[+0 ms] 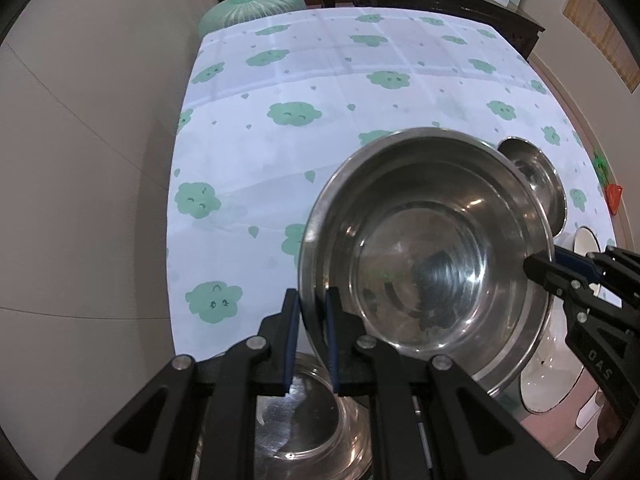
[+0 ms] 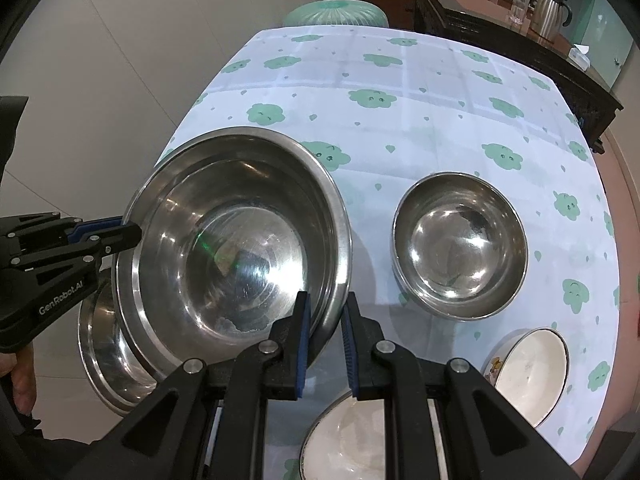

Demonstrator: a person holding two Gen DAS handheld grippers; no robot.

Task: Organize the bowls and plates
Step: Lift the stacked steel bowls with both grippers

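I hold a large steel bowl (image 1: 432, 260) (image 2: 240, 248) by its rim from two sides, tilted and lifted off the table. My left gripper (image 1: 312, 296) (image 2: 132, 236) is shut on its left rim. On the opposite rim my right gripper (image 2: 326, 304) (image 1: 536, 268) is shut. Under the held bowl sits another steel bowl (image 1: 312, 420) (image 2: 100, 340), partly hidden. A smaller steel bowl (image 2: 460, 248) (image 1: 536, 176) stands upright on the cloth to the right. A white bowl with a cartoon print (image 2: 528, 372) and a second white dish (image 2: 340, 440) (image 1: 552, 380) lie near the front edge.
The table (image 2: 400, 120) wears a pale cloth with green clouds. A green stool (image 2: 336, 12) stands beyond the far edge. A dark sideboard (image 2: 520, 40) with a kettle (image 2: 552, 12) runs along the right. Grey floor lies to the left.
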